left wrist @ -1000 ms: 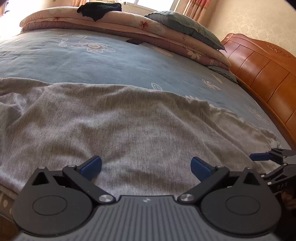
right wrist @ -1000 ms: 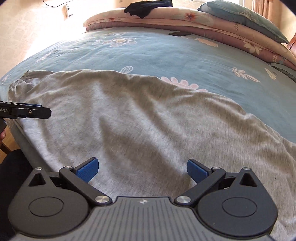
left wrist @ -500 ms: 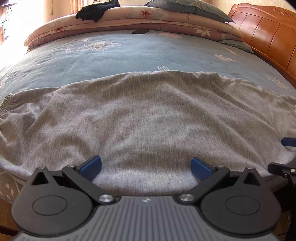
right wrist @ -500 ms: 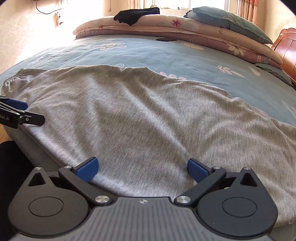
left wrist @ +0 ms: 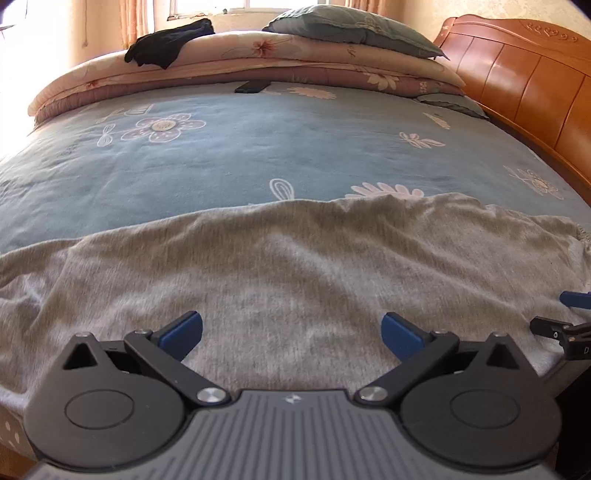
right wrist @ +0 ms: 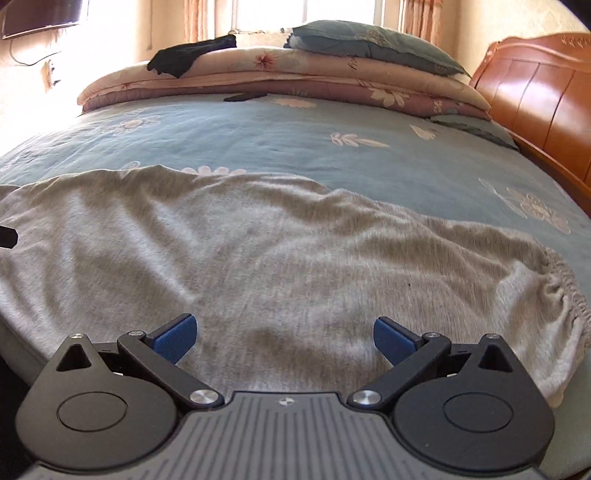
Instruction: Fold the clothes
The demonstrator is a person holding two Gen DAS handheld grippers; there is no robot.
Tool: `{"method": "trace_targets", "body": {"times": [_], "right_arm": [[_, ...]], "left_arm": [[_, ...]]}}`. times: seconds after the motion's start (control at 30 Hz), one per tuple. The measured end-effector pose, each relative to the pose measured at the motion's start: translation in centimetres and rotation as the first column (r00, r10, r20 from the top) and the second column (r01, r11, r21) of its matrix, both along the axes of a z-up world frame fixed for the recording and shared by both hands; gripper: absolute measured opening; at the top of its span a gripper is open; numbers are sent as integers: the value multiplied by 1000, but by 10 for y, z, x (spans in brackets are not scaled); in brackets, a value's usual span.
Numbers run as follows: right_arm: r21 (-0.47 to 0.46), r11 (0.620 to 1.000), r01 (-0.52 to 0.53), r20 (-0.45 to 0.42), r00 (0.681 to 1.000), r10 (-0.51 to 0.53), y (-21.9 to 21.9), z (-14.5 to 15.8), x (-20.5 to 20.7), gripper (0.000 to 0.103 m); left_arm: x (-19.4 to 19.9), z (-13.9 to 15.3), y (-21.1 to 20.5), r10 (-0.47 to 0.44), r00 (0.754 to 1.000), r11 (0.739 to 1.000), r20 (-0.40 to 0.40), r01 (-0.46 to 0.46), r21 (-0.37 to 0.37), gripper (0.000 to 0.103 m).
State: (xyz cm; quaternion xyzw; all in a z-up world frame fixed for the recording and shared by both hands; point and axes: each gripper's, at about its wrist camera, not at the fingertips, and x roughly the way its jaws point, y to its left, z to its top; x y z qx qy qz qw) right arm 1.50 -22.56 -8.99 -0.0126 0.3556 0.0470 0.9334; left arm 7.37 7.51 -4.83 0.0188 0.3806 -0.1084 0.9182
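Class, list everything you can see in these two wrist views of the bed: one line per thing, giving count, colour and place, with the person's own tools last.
Garment: one, grey, spread across the near edge of the bed.
Bedspread: one, blue with pale flowers, covering the bed.
Folded quilts: a stack, pink floral, along the far side.
Pillow: one, grey-blue, on top of the quilts.
Dark clothing: one black heap, on the quilts' left end.
Flat dark object: one, on the bedspread by the quilts; too small to identify.
Headboard: one, orange-brown wood, right.
Left gripper: black with blue pads, jaws open over the garment.
Right gripper: same, jaws open.
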Motion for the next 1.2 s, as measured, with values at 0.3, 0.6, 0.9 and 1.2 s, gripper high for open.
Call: {"method": "trace_targets", "body": {"times": [0.3,0.6,0.9,1.2], "right_arm": [[-19,999,-34,52,998,35,-1,-12,-15,103],[-25,998,-52,102,993,54,-2,-16,-22,103],[-23,996,-85,117,989,87,0,-5,-20,103],[-45,998,-50,125,991,55,-3,-6,-1,103]], "left_arm": [[67,-29,-1,3,997,999,-74,-5,-39,102],[55,-16,67,170,979,979,-114,-180,-90,102],[115,-17,34,39,996,944,-78,-63,-324,102],[105,-11,84,205,976,888,-72,-217,-405,102]]}}
